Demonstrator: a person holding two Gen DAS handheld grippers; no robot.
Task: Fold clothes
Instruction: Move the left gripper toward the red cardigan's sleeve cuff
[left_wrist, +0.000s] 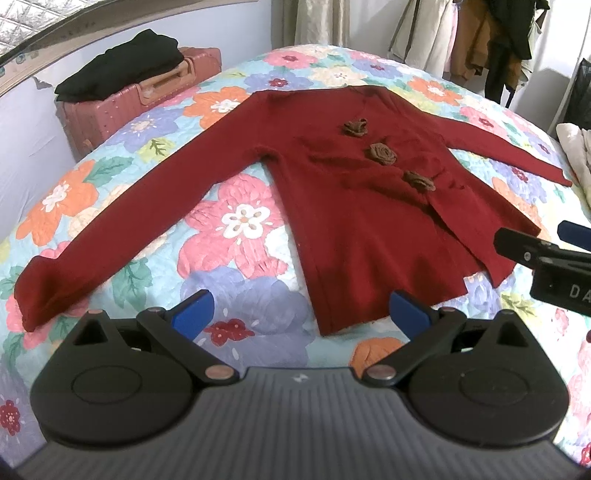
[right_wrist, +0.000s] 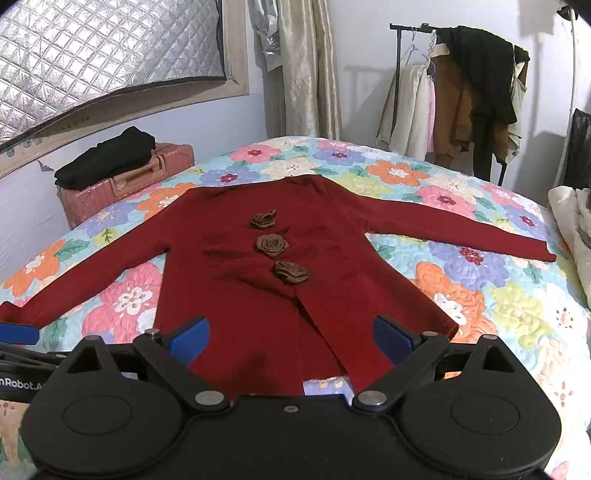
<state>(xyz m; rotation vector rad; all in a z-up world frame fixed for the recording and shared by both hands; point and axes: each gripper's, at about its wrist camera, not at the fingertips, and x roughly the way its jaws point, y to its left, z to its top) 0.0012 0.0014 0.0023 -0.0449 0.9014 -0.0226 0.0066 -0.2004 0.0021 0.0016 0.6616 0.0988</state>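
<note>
A dark red cardigan (left_wrist: 354, 206) with three brown fabric roses (left_wrist: 382, 153) lies flat and face up on a floral quilt (left_wrist: 236, 221), both sleeves spread out. My left gripper (left_wrist: 301, 314) is open and empty, just in front of the hem's left corner. My right gripper (right_wrist: 290, 338) is open and empty, hovering at the hem over the front slit; the cardigan (right_wrist: 266, 295) fills the middle of its view. The right gripper also shows at the right edge of the left wrist view (left_wrist: 535, 247).
A pink suitcase (left_wrist: 147, 92) with folded black clothing (left_wrist: 122, 64) on top stands by the bed's far left. A clothes rack (right_wrist: 465, 96) with hanging garments stands behind the bed. A pale heap of fabric (right_wrist: 572, 221) lies at the right edge.
</note>
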